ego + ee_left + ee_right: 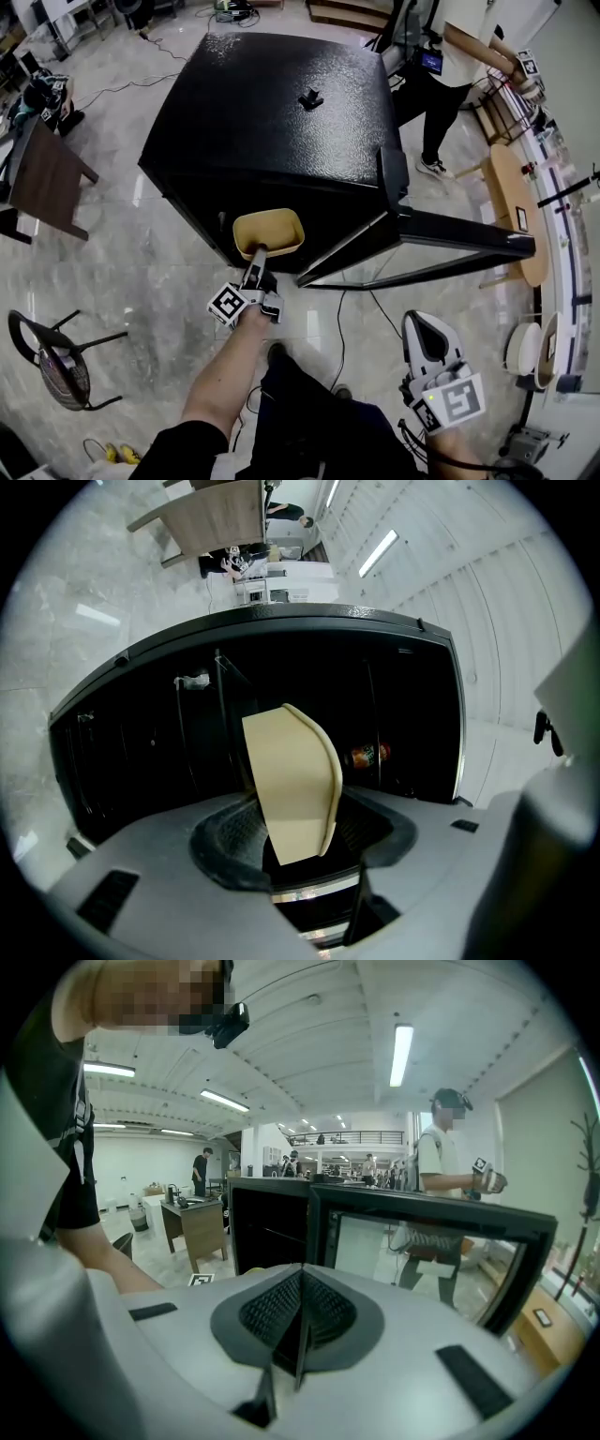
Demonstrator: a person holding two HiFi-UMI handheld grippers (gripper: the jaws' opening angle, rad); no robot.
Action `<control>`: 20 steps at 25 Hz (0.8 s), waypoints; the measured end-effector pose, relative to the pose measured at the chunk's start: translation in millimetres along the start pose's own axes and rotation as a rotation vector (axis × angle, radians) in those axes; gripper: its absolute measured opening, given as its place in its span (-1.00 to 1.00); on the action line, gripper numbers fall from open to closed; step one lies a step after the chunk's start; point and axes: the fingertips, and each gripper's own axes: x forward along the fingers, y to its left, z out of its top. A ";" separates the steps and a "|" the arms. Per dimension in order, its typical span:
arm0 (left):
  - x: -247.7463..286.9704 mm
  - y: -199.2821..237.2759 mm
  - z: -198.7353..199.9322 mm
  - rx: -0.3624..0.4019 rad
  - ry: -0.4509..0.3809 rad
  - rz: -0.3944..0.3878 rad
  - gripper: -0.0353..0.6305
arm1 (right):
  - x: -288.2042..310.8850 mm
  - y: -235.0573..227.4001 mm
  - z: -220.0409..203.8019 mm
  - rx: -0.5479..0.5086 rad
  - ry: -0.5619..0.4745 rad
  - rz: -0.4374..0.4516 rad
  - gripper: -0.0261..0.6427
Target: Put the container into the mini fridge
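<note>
Left gripper (256, 261) clamped on the rim of the tan container (268, 232), held at the mouth of the mini fridge (272, 103), 12 o'clock from the gripper. Door (459, 242) swung open toward 3 o'clock. Right gripper (424, 328) at 5 o'clock, jaws together, empty.

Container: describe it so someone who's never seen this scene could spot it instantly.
Find the big black mini fridge on the marble floor, its door swung open to the right in the head view. At its open front, the left tool grips the container by one edge. It is a shallow, empty tan tub with rounded corners, the only pale thing against the black cabinet.
</note>
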 end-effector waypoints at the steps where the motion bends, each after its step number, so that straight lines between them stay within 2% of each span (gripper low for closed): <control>1: 1.4 1.4 -0.5 0.003 0.000 0.003 -0.20 | 0.2 -0.6 -1.2 0.004 0.002 -0.002 -0.87; 9: 15.8 4.9 -2.4 0.015 0.007 0.008 -0.19 | -0.6 -1.9 -11.4 0.032 0.020 -0.009 -0.87; 10: 16.6 6.1 -3.5 0.019 0.014 0.023 -0.19 | -1.5 -2.0 -11.7 0.033 0.023 -0.009 -0.87; 14: 12.4 30.3 3.4 0.120 0.046 0.191 -0.16 | -2.7 -5.2 -14.8 0.045 0.026 -0.017 -0.87; 17: 10.9 35.4 -0.4 0.151 0.089 0.230 -0.09 | -2.7 -3.2 -21.6 0.034 0.042 -0.019 -0.87; 20: 6.4 38.4 -2.4 0.162 0.094 0.246 -0.03 | -3.8 -2.3 -22.3 0.046 0.045 -0.021 -0.87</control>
